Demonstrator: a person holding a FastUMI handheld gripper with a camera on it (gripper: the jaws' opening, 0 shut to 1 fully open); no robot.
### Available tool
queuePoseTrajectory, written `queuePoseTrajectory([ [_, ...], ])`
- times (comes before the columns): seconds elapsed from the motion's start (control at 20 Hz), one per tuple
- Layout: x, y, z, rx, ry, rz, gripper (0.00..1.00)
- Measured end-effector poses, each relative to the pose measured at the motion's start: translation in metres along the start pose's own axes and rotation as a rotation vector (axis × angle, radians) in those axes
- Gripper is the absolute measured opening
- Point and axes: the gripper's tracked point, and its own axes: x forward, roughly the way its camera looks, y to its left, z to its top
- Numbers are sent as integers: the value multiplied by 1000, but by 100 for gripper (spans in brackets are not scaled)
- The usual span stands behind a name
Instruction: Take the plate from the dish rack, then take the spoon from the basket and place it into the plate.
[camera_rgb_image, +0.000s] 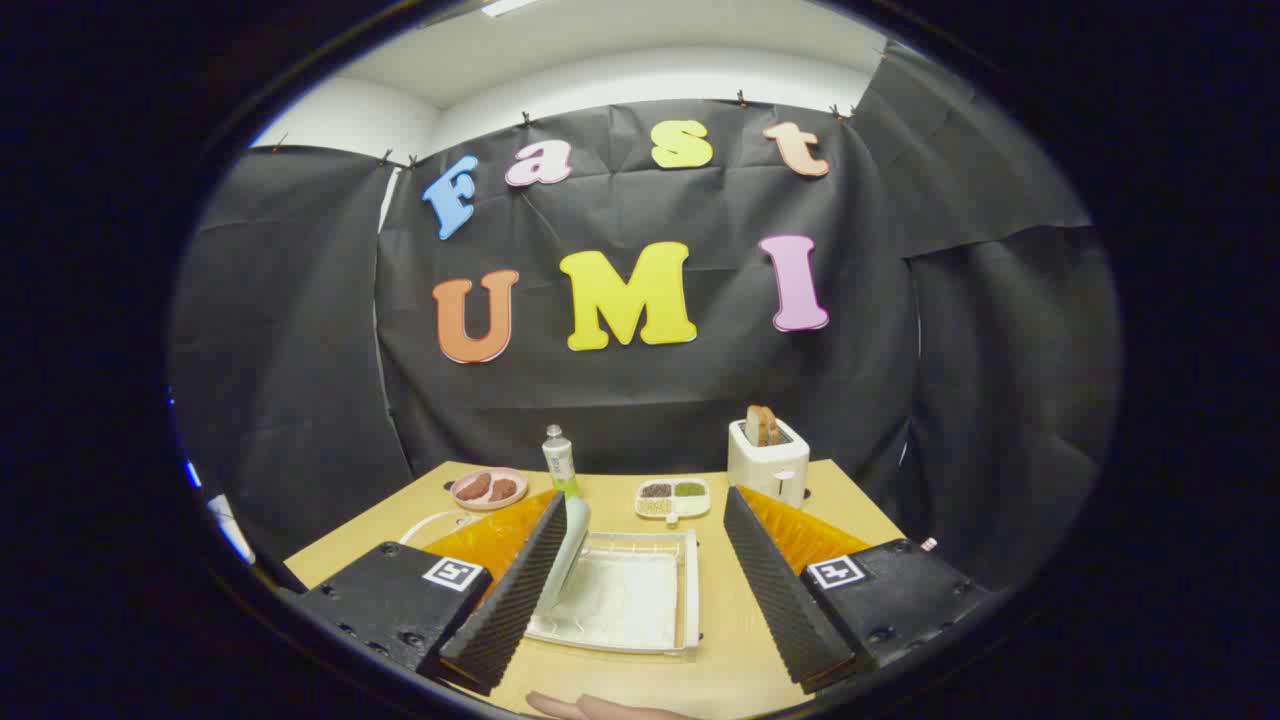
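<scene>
The jaws are held wide open above the dish rack (625, 600) on the surface (740, 660). The plate (568, 545) stands on edge in the rack, just beside the left finger. It is judged stiff, smooth, and breakable, so its upper rim is best pinched squarely. The spoon's basket cannot be made out.
</scene>
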Motion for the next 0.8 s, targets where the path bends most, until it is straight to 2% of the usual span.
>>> queuePoseTrajectory([
  [0.5,1,-9,-12,-67,13,-15,100],
  [0.8,-2,-8,-24,-4,31,12,100],
])
